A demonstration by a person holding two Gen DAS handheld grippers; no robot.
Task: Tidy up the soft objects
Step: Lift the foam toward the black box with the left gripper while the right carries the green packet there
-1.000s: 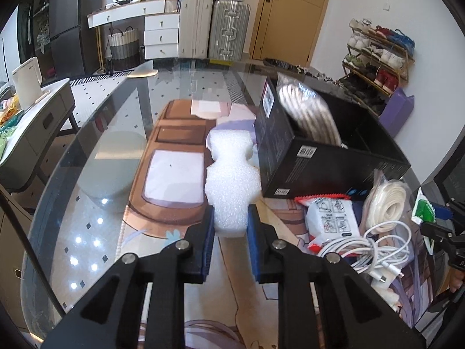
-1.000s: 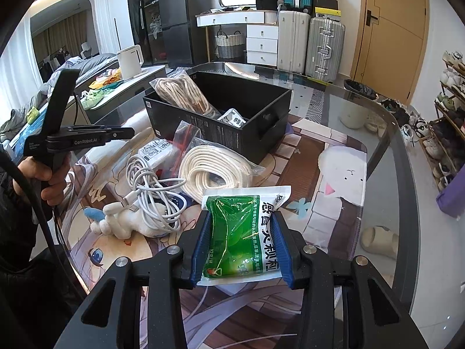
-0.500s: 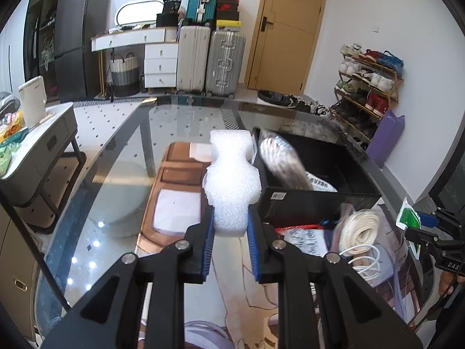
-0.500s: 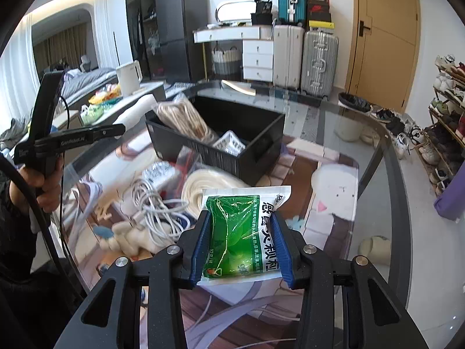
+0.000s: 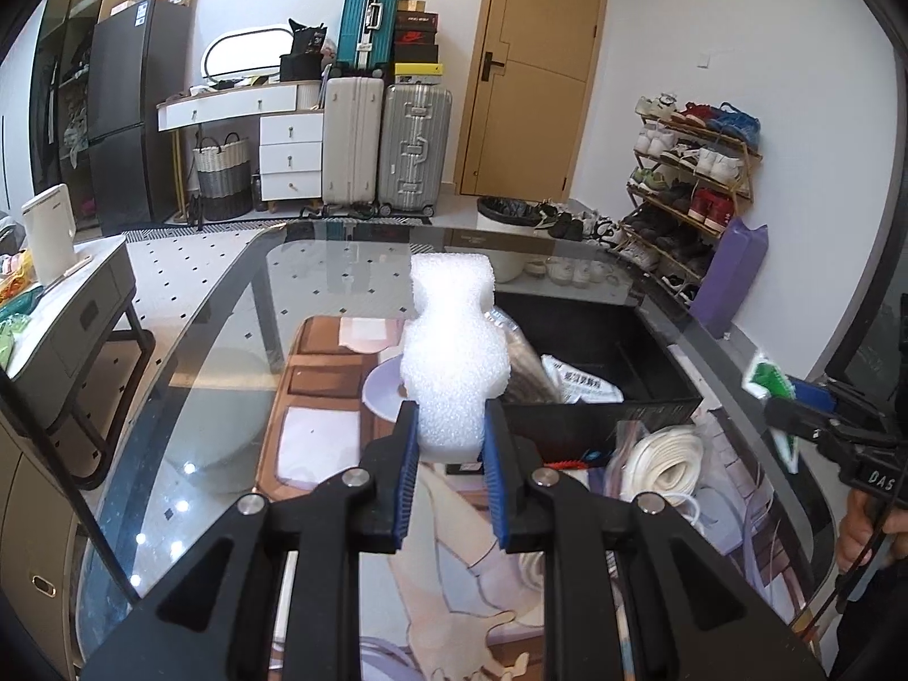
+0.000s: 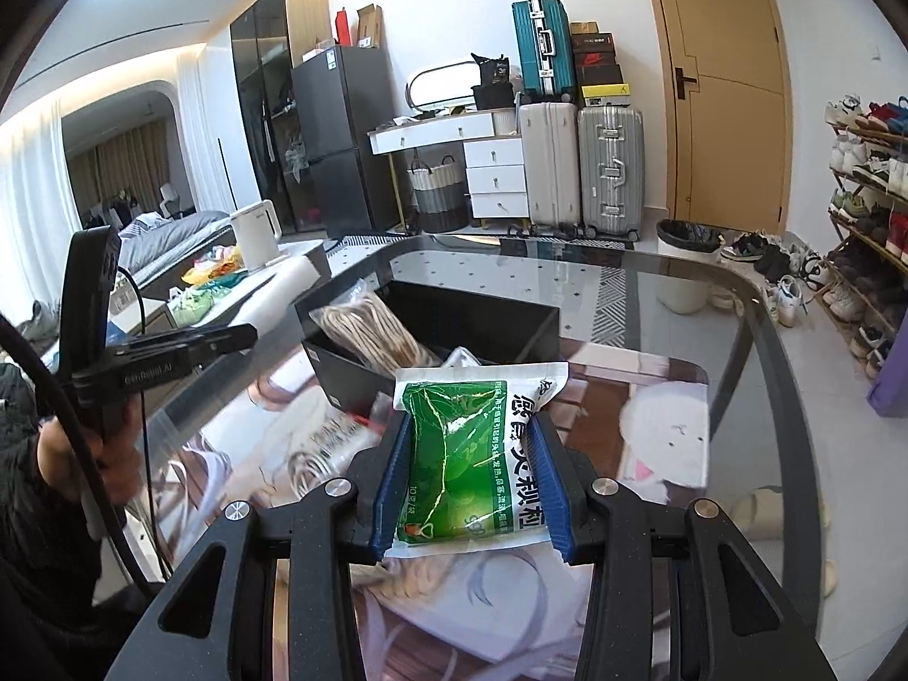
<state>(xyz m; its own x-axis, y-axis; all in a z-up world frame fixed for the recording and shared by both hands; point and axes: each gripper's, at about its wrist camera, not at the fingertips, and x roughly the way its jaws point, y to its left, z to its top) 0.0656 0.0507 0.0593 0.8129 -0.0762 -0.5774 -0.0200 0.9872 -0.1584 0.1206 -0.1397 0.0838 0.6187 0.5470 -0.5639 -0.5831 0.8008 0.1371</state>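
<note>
My left gripper is shut on a white foam block, held upright above the glass table, just left of the open black box. My right gripper is shut on a green and white medicine pouch, lifted in front of the same black box. In the box lie a bagged beige rope and a white packet. The right gripper with its pouch also shows at the right edge of the left wrist view.
On the table in front of the box lie a bagged white cord coil and loose white cables. A hand holds the left gripper at the left. The glass table edge curves round; suitcases, a shoe rack and a door stand behind.
Both grippers rose and tilted up with their loads still held. The table items dropped lower in both views, and the box's inside came into sight in the left wrist view.
</note>
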